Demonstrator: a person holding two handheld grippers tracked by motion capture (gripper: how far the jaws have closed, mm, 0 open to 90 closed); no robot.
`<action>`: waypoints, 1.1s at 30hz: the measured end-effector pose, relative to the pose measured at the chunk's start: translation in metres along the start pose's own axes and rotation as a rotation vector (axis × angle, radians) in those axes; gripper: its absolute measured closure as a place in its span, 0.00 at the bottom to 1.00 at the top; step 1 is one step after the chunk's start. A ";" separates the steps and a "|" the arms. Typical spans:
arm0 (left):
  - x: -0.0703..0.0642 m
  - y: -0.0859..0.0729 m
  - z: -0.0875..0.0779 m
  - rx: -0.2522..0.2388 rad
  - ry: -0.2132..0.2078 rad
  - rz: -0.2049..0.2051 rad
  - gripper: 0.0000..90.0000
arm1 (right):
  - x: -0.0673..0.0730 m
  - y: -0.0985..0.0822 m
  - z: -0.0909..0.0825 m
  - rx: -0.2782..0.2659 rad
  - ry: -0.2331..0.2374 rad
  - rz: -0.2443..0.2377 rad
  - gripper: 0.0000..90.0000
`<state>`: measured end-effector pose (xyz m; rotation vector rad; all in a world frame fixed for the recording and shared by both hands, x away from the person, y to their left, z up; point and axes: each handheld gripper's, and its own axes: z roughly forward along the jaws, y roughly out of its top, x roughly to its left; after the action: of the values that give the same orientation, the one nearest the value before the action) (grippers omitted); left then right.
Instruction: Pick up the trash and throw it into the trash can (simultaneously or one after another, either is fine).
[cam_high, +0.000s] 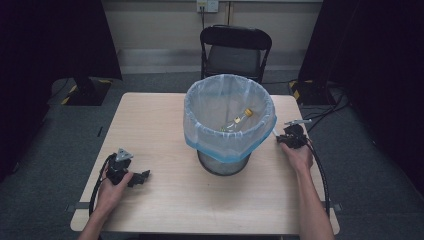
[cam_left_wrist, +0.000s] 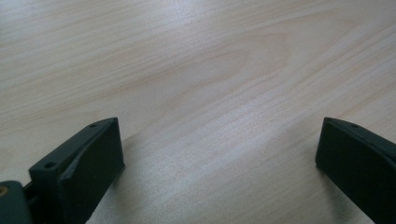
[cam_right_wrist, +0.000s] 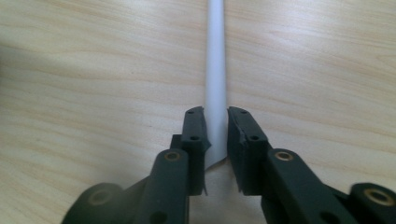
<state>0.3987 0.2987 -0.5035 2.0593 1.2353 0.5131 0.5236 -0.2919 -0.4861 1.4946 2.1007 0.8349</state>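
Note:
A thin white tube (cam_right_wrist: 215, 56) lies along the wooden table (cam_high: 160, 125), and my right gripper (cam_right_wrist: 215, 112) is shut on its near end, both pads pressing its sides. In the high view the right gripper (cam_high: 291, 136) sits at the table's right edge, just beside the waste bin (cam_high: 222, 165). The bin has a blue-white plastic liner (cam_high: 200, 132), and a clear bottle with a yellow cap (cam_high: 239, 119) lies inside. My left gripper (cam_high: 141, 177) rests low on the table at the front left, open, its jaws wide apart over bare wood (cam_left_wrist: 219, 135).
A black folding chair (cam_high: 235, 50) stands behind the table's far edge. A black stand base (cam_high: 87, 90) sits on the floor at the far left, and cables (cam_high: 325, 107) trail on the floor at the right.

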 end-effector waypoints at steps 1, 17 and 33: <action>0.000 0.000 0.000 0.000 0.000 0.000 0.00 | 0.001 0.000 0.000 0.002 -0.003 0.009 0.89; 0.000 0.000 0.000 0.000 0.000 0.000 0.00 | -0.002 -0.007 -0.004 -0.038 0.033 0.089 0.91; 0.000 0.000 -0.001 0.002 0.007 0.004 0.00 | -0.009 -0.012 -0.035 -0.167 0.079 0.162 0.91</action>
<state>0.3982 0.2988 -0.5032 2.0632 1.2368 0.5220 0.4961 -0.3112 -0.4688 1.5796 1.9296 1.1163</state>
